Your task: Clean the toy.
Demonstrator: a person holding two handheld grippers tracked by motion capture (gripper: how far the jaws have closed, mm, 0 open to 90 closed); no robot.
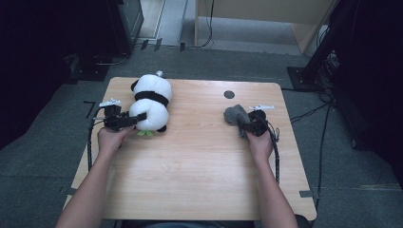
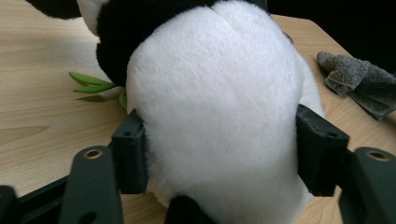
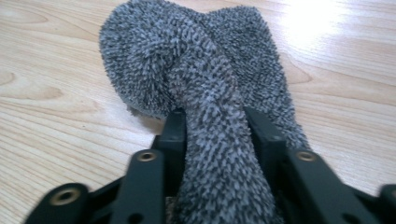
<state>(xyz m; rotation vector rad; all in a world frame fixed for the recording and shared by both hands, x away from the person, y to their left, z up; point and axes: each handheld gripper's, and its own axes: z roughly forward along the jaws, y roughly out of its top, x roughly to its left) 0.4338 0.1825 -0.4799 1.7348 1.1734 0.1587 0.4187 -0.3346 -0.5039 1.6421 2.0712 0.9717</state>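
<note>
We clamp the soft, light plush panda (image 2: 215, 116) with the left hand-held gripper (image 1: 139, 117); our right hand-held gripper (image 3: 215, 135) pinches the limp grey cloth (image 3: 196, 70).

the near half of the wooden table (image 1: 190, 175) is left bare, so wide passage is offered there between the two forearms. the middle strip is also open between the panda plush (image 1: 151, 102) at the left and the grey cloth (image 1: 236, 115) at the right, which lie well apart. the left gripper (image 1: 138, 118) is blocked ahead by the plush pressed between its jaws. green leaves (image 1: 145, 133) lie just beside it. a dark round spot (image 1: 229, 94) is seen in the far tabletop.
</note>
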